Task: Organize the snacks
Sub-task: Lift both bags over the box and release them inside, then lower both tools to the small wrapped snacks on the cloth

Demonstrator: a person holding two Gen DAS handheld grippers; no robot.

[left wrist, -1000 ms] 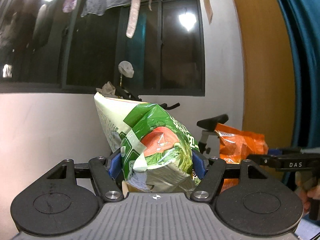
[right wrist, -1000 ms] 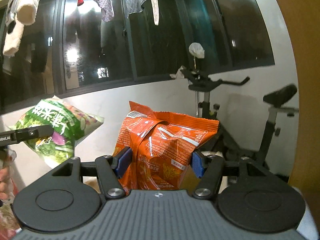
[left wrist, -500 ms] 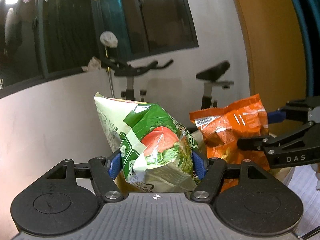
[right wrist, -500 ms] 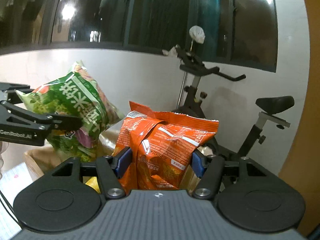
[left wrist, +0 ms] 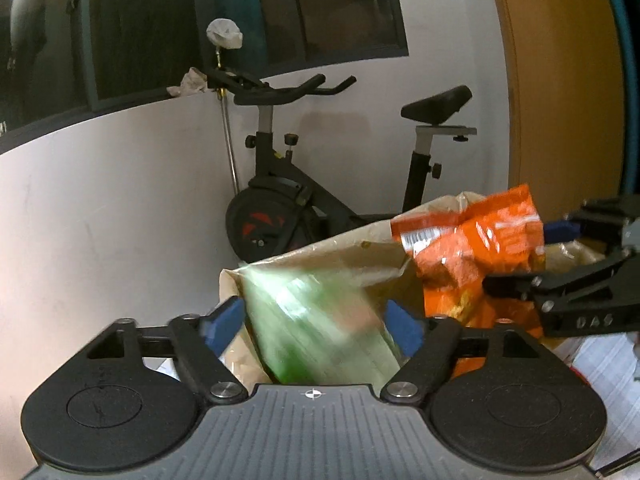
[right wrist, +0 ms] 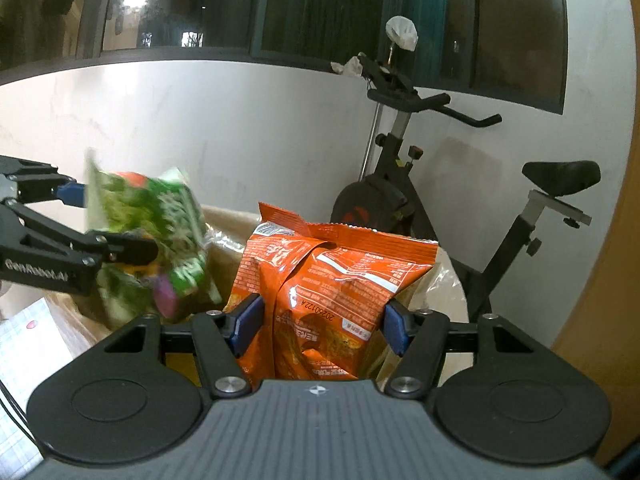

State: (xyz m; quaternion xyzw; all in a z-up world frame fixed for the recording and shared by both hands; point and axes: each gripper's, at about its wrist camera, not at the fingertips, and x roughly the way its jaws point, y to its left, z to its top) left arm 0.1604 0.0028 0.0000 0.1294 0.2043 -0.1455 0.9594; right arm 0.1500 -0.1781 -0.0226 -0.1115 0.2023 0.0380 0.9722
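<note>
The left hand-held gripper (left wrist: 314, 322) has just spread, releasing the green bag (left wrist: 316, 328) (blurred) over the paper bag (left wrist: 344, 256); the right hand-held gripper (right wrist: 320, 322) pinches the orange bag (right wrist: 332, 280).

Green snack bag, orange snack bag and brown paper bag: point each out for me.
green snack bag (left wrist: 320, 328): left wrist view, middle of its blurred front.
orange snack bag (right wrist: 332, 280): right wrist view, centre of its printed back.
brown paper bag (left wrist: 340, 256): left wrist view, inner wall below the rim.

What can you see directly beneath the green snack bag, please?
The green snack bag, blurred between the left claw's just-opened jaws, hangs over the open brown paper bag. What lies inside the paper bag is hidden by the snack bag.
</note>
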